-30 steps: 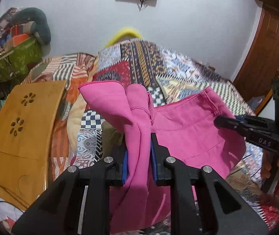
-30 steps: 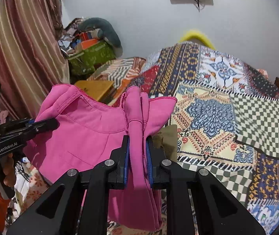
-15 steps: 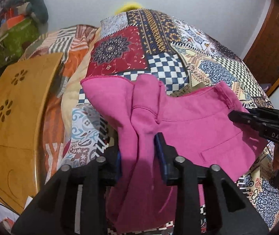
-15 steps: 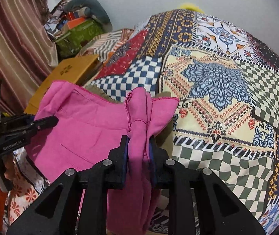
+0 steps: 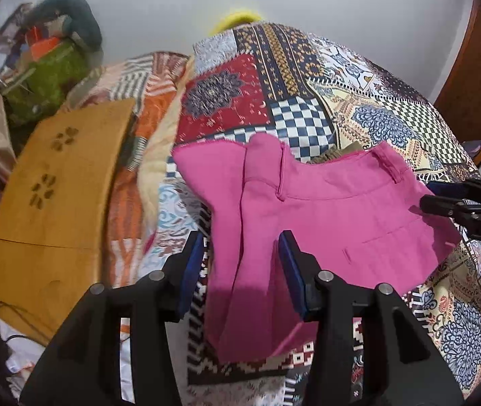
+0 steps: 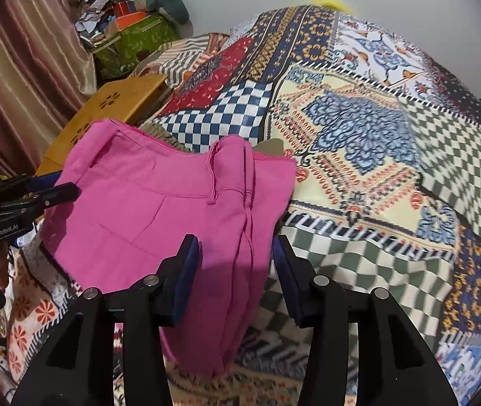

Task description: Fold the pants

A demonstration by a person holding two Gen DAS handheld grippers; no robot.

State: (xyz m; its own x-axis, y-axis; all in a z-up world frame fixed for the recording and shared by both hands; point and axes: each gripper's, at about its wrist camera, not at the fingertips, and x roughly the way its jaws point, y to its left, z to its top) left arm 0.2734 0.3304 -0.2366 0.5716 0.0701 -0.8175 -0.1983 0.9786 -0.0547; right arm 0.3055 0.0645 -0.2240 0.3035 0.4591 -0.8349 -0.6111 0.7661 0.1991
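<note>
Pants (image 5: 325,209); door (image 5: 477,67) left-view only

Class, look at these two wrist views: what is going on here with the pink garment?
A person is folding pink pants on a bed covered by a patchwork quilt, with a two-finger tool in each hand. Each tool had hold of a bunched end of the waistband. The left tool and the right tool have both just been opening; the cloth now hangs between the pads without being pressed, so the pants are being let go onto the quilt.

"GenRobot.AI" on left tongs (image 6: 20,199); "DAS" on right tongs (image 5: 460,203)
</note>
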